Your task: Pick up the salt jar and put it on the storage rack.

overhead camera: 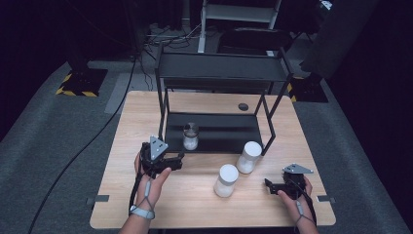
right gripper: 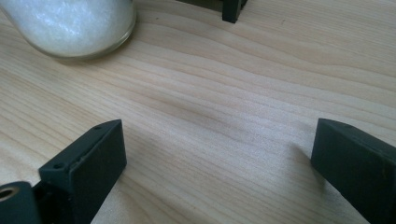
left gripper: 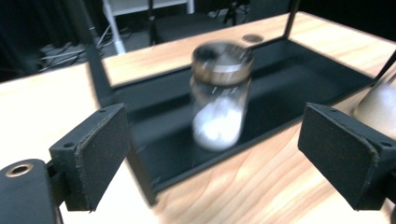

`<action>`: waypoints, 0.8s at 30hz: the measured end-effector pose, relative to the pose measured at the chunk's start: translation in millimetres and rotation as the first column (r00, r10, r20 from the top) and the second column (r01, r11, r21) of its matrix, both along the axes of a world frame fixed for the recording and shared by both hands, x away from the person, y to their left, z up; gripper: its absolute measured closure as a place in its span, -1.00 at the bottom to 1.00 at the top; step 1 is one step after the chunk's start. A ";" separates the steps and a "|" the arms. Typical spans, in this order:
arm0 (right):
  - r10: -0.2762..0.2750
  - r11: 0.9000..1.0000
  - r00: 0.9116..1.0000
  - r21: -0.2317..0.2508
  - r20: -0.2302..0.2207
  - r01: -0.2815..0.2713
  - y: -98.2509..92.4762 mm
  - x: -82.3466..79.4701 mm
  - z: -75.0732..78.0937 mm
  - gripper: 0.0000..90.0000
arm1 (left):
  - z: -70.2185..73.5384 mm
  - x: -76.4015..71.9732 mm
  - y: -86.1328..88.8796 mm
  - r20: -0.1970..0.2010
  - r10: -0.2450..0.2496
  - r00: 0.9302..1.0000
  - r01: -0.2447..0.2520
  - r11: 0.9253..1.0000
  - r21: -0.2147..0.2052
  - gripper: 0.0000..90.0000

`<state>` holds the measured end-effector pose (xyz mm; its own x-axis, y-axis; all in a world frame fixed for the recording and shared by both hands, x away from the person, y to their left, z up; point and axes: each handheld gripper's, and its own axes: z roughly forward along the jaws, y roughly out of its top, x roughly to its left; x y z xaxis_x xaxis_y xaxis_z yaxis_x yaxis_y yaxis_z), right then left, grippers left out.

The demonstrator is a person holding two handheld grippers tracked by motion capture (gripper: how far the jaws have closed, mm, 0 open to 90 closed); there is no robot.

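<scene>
A metal-lidded jar (left gripper: 219, 93) (white granules inside) stands on the shelf (left gripper: 299, 79) between the left tongs' (left gripper: 224, 154) gaping jaws; right tongs (right gripper: 219, 172) equally agape.

Readable text: none in any view.
Jars (overhead camera: 226, 180): no labels or brand marks legible.
Floor plates (overhead camera: 80, 82), at 10 o'clock: yellow-black hazard stripes, no words or numbers.

Left tool (overhead camera: 168, 161): black, grey three-cornered plate on top, flat dark pads with screw holes. Right tool (overhead camera: 273, 186): same. Grey straps, apparently, at both wrists; black cables trail.
</scene>
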<state>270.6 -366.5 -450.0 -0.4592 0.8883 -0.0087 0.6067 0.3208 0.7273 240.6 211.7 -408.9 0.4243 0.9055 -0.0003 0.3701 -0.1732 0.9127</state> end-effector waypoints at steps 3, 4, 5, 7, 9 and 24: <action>0.000 1.000 1.000 0.000 0.000 0.000 0.0 0.0 0.0 -0.93 | -5.9 -4.9 5.9 -0.016 0.008 1.000 -0.008 1.000 -0.012 -0.82; 0.000 1.000 1.000 0.000 0.000 0.000 0.0 0.0 0.0 -0.93 | -7.3 -6.5 7.7 -0.022 0.012 1.000 -0.012 1.000 -0.015 -0.82; 0.000 1.000 1.000 0.000 0.000 0.000 0.0 0.0 0.0 -0.93 | -8.1 -7.7 9.1 -0.031 0.017 0.999 -0.017 1.000 -0.015 -0.81; 0.000 1.000 1.000 0.000 0.000 0.000 0.1 0.0 0.0 -0.93 | -12.4 -11.7 11.6 -0.037 0.027 0.999 -0.028 0.999 -0.023 -0.82; 0.000 1.000 1.000 0.000 0.000 0.000 0.0 0.0 0.0 -0.93 | -15.2 -14.3 12.9 -0.050 0.026 0.998 -0.027 0.999 -0.018 -0.82; 0.008 1.000 1.000 -0.001 0.000 -0.008 -1.1 0.0 0.0 -0.93 | -39.7 -31.4 20.0 -0.111 0.052 0.993 -0.050 0.999 0.013 -0.80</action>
<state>270.6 -367.6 -449.9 -0.4661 0.8847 -0.0098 0.6040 0.3263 0.7272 209.2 231.7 -448.5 0.3755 0.9262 -0.0352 0.4777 -0.1608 0.8637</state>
